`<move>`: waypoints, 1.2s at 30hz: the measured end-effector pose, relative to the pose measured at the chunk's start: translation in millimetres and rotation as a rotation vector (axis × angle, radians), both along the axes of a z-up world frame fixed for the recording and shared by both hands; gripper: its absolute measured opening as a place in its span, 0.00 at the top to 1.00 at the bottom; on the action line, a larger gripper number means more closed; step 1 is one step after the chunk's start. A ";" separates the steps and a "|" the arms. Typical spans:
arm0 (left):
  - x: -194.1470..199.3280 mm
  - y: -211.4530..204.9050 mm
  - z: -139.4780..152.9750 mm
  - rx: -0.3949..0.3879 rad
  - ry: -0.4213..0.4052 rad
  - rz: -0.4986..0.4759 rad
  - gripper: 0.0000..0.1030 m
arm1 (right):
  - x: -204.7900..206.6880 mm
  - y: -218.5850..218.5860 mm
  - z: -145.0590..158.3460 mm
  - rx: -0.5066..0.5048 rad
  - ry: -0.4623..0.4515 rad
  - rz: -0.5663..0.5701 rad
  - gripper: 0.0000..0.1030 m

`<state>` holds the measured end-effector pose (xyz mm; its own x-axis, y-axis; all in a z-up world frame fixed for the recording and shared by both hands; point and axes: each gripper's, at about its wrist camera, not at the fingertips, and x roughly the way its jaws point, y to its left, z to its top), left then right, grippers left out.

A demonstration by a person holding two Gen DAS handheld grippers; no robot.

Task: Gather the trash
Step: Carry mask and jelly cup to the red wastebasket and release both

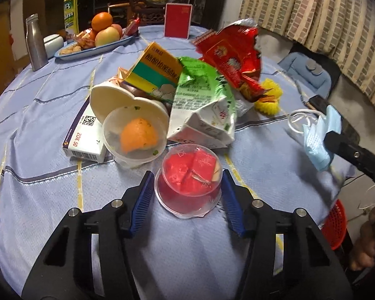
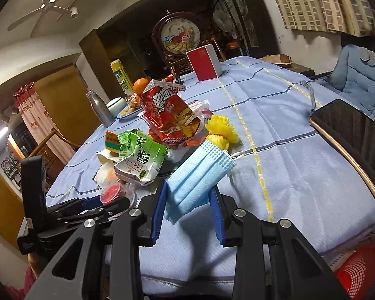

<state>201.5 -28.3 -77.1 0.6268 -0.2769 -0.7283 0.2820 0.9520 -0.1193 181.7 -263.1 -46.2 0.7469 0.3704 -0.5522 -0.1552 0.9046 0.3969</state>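
My left gripper has its blue pads on either side of a clear plastic cup with red pieces inside, lying on the blue tablecloth; the pads look closed on it. My right gripper is shut on a blue face mask, held above the table; it also shows in the left wrist view. Behind lies a trash heap: a green-white carton, a red snack bag, a yellow-green box, a white cup with orange peel, and yellow foam netting.
A medicine box lies left of the heap. A fruit plate, steel bottle and red box stand at the back. A phone lies at the right edge. A red basket sits below the table edge.
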 end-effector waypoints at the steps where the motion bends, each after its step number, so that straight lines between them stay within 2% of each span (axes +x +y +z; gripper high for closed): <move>1: -2.8 -0.8 1.4 0.001 -0.009 -0.001 0.47 | -2.8 -2.3 1.5 0.001 -0.006 -0.001 0.67; 12: -36.7 -40.4 34.2 0.020 -0.105 -0.084 0.47 | -48.4 -38.0 22.8 -0.005 -0.073 -0.065 0.67; 19: -60.1 -92.6 48.5 0.002 -0.134 -0.211 0.47 | -93.8 -82.0 33.1 -0.031 -0.092 -0.146 0.67; 24: -76.3 -138.8 51.4 -0.011 -0.125 -0.327 0.47 | -136.8 -133.9 24.2 -0.054 -0.069 -0.271 0.67; 27: -86.7 -171.2 49.1 -0.015 -0.111 -0.412 0.47 | -162.7 -171.9 4.1 -0.076 -0.019 -0.391 0.67; 31: -96.9 -216.3 40.6 -0.001 -0.091 -0.511 0.47 | -177.4 -223.2 -43.8 -0.064 0.107 -0.520 0.65; 34: -102.9 -251.4 30.8 0.011 -0.063 -0.584 0.47 | -162.9 -247.3 -99.5 -0.108 0.319 -0.537 0.60; 36: -105.9 -269.0 23.8 0.025 -0.048 -0.619 0.47 | -165.3 -259.4 -117.1 -0.085 0.389 -0.574 0.48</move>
